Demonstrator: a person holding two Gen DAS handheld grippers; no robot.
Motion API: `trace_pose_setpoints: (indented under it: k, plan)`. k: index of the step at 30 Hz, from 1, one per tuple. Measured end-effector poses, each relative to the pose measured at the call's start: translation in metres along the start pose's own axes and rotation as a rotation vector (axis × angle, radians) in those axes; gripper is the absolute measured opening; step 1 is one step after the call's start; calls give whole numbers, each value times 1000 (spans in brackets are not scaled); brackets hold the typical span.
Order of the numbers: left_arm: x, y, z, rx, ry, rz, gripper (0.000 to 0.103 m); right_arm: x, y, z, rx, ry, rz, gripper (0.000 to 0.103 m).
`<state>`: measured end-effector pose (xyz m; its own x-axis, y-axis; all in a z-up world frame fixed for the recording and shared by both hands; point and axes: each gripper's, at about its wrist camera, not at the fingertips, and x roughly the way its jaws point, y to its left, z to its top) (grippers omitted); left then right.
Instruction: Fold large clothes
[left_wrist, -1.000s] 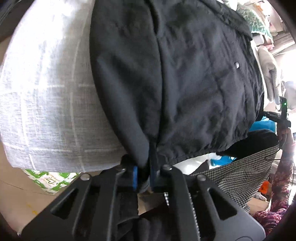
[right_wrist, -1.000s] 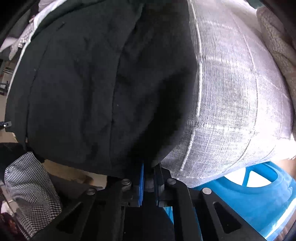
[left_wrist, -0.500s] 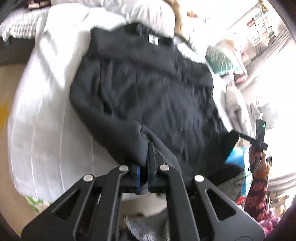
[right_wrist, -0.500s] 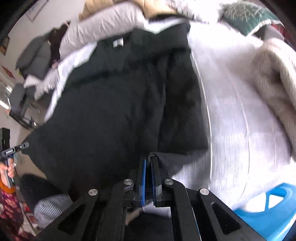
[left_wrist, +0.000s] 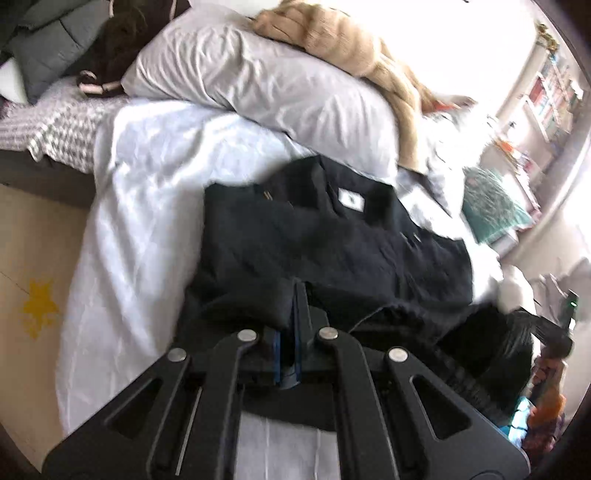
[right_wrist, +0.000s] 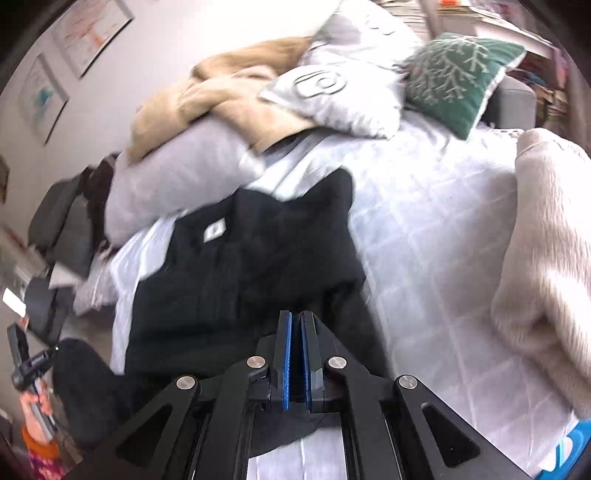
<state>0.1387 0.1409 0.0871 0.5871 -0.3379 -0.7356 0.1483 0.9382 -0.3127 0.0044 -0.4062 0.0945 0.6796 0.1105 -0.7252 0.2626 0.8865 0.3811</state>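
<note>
While both grippers, left (left_wrist: 291, 321) and right (right_wrist: 295, 354), pinch the jacket's (left_wrist: 332, 236) near hem, we judge the next move is carrying it far toward the collar.

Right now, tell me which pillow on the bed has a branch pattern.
The green pillow, at the head of the bed; the pale pillows beside it have no branch pattern.

Bright window glare, motion blur, fisheye-warped edges.

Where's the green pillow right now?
In the right wrist view, the green pillow sits upper right at the head of the bed, beside a white pillow.
</note>
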Motion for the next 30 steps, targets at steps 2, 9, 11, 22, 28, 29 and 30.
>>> trace_pose_setpoints:
  k: [2,9,11,22,28,29,30]
  plan:
    - [19,0,17,14,-17,53,6,18,-2,19,32,-12,-27,5]
    - [122,4,67,54,-1,173,7,79,-23,82,85,-8,-107,3]
    - [159,6,71,50,33,175,10,107,-29,97,75,-27,-184,3]
    - [221,37,73,-54,229,45,13,167,-78,104,120,6,-122,47]
    - [196,38,94,-71,257,-23,15,143,-72,105,58,17,-140,55]
    - [194,38,97,-75,269,-37,16,142,-68,105,46,18,-139,57]
    - [193,40,100,-90,278,-53,16,137,-61,105,22,20,-142,58]
